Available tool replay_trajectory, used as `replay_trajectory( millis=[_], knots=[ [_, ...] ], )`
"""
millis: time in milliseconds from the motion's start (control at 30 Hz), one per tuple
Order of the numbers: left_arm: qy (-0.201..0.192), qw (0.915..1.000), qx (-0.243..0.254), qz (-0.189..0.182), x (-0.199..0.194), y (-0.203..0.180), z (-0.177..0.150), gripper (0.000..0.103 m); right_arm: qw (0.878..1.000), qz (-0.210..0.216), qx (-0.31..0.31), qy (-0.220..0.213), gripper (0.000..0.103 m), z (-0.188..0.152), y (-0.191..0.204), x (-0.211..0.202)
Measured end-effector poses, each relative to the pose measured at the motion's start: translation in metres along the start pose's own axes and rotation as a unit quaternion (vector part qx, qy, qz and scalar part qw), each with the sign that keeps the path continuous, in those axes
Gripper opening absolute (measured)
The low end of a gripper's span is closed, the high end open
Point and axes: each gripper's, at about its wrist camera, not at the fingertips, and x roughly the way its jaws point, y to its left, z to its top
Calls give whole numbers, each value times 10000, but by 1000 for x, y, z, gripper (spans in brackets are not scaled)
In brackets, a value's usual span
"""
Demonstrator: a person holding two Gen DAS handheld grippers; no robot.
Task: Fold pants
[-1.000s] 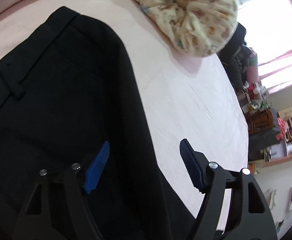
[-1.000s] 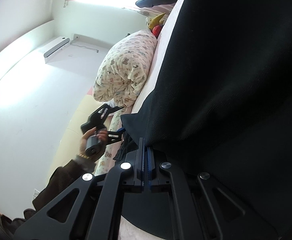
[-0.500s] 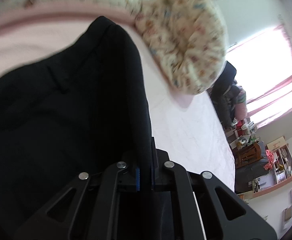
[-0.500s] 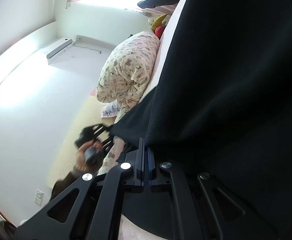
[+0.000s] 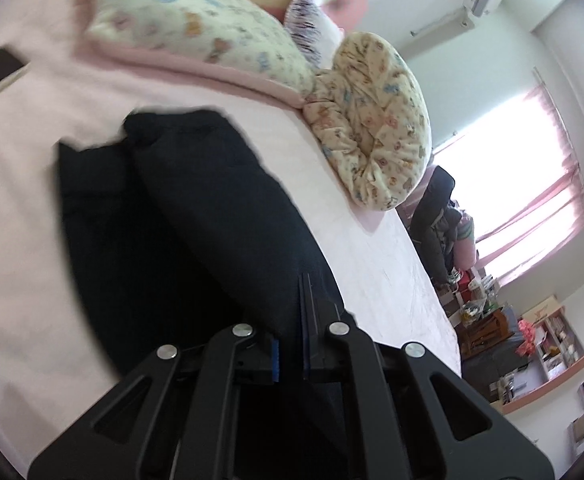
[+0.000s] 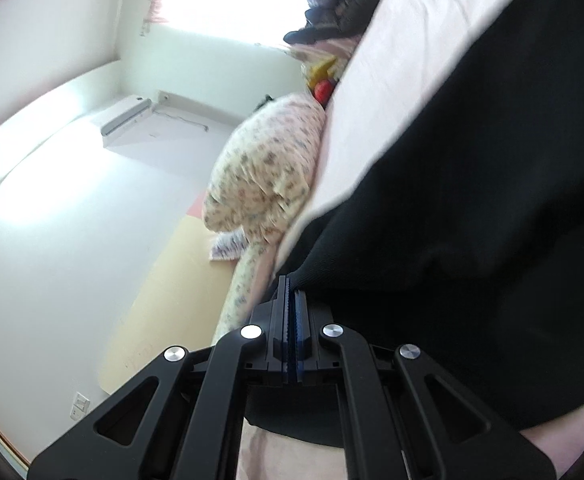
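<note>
The black pants [image 5: 195, 216] lie on a pink bed sheet [image 5: 19, 184], with one part raised and doubled over another. My left gripper [image 5: 292, 312] is shut on a lifted fold of the pants, and the cloth hides the blue pads. In the right wrist view the pants [image 6: 492, 184] fill the right side. My right gripper [image 6: 292, 296] is shut on an edge of the pants, with cloth pinched at the fingertips.
A rolled floral quilt [image 5: 376, 120] and a floral pillow [image 5: 195, 32] lie at the far side of the bed; the quilt also shows in the right wrist view [image 6: 267, 176]. Shelves and clutter [image 5: 532, 344] stand beyond the bed's right edge. An air conditioner [image 6: 127, 120] hangs on the wall.
My left gripper went from open over the pants to shut on a fold and lifted it away from the bed. My right gripper stayed shut on the pants and moved with them.
</note>
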Motion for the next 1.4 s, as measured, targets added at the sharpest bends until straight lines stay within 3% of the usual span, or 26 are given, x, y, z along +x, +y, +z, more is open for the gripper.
replay_trajectory(
  millis=[133, 300, 433, 500, 600, 700, 733, 767, 800, 833, 900, 1000, 1033, 1167, 1400],
  knots=[
    [-68, 9999, -95, 22, -9, 15, -18, 7, 9996, -196, -211, 24, 2, 5, 16, -14],
    [-82, 9991, -398, 86, -6, 32, -34, 7, 9965, -748, -147, 331, 2, -14, 3, -16],
    [-237, 9990, -366, -28, -18, 31, -43, 8, 9965, -787, -125, 268, 2, -17, 2, -25],
    [-201, 9993, -289, 120, -12, 32, -46, 8, 9954, -905, -211, 253, 2, -15, 1, -26],
    [17, 9984, -428, 377, -1, 43, -49, 12, 9872, -1448, -330, 581, 4, -21, -4, -17],
    [44, 9975, -604, 350, -6, 50, -50, 19, 9797, -1735, -110, 1001, 9, -26, -14, -16],
    [-38, 9978, -560, 354, -11, 48, -50, 30, 9791, -1723, 7, 1080, 13, -26, -17, -23],
    [-180, 9981, -486, 345, -20, 45, -51, 48, 9793, -1705, 81, 1088, 25, -26, -18, -29],
    [-304, 9977, -427, 427, -27, 43, -53, 62, 9792, -1711, 217, 1070, 45, -24, -20, -39],
    [-521, 9964, -386, 540, -38, 41, -56, 82, 9798, -1683, 317, 1031, 50, -23, -21, -47],
    [-961, 9940, -256, 458, -58, 35, -65, 85, 9847, -1471, 545, 754, 51, -16, -22, -73],
    [-1193, 9925, 232, 108, -69, 16, -72, 91, 9852, -1409, 966, 157, 51, 1, -31, -105],
    [-1189, 9918, 449, -85, -69, 9, -74, 96, 9819, -1444, 1221, -53, 51, 8, -39, -115],
    [-855, 9907, 960, -435, -57, -9, -81, 98, 9726, -1423, 1769, -494, 49, 25, -59, -128],
    [-390, 9956, 723, -443, -35, -6, -81, 98, 9543, -2245, 1824, -751, 39, 44, -70, -115]
  ],
)
